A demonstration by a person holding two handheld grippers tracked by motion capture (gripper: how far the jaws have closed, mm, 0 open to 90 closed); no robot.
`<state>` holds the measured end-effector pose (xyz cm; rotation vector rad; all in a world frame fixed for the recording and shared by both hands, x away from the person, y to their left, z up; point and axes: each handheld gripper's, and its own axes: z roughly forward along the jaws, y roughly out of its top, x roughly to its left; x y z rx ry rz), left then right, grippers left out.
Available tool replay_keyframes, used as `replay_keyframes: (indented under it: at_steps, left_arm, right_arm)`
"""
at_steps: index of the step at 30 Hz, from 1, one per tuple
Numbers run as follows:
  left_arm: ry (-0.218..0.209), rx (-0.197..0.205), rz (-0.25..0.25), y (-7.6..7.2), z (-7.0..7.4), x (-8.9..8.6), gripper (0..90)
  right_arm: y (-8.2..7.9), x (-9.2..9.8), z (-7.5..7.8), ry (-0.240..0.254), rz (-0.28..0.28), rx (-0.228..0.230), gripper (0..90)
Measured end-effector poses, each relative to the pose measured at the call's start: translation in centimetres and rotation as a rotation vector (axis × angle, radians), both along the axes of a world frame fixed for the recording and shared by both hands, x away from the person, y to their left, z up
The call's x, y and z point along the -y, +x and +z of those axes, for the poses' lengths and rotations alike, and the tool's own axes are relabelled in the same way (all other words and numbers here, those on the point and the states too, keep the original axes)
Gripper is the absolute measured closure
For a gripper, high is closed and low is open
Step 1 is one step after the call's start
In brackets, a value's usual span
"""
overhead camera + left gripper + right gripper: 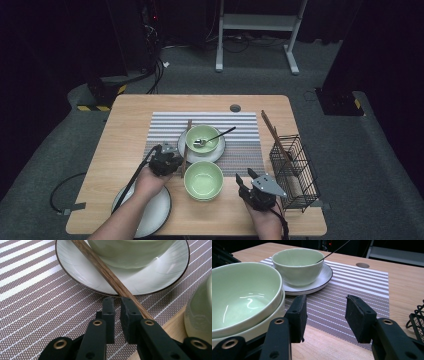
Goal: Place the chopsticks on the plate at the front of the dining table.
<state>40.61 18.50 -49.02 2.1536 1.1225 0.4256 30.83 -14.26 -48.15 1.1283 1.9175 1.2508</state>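
Two wooden chopsticks beside nearly closed left claw; right claw wide, empty

Both forearms come in from the near edge; the left hand reaches farther in and slants toward the right, carrying the left gripper with its jaws drawn almost together, a narrow slit between them; the right hand sits nearer, at the near right, and the right gripper points far-left, jaws standing apart with nothing between them.
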Motion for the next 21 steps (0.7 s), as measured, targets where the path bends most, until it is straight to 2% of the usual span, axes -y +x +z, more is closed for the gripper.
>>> replay_keyframes:
  at_steps: [21]
  left_arm:
    - [0.002,0.005,0.006,0.01,0.13,-0.1,81.1]
  right_arm:
    - [0.0,0.01,0.04,0.0,0.001,0.002,51.6]
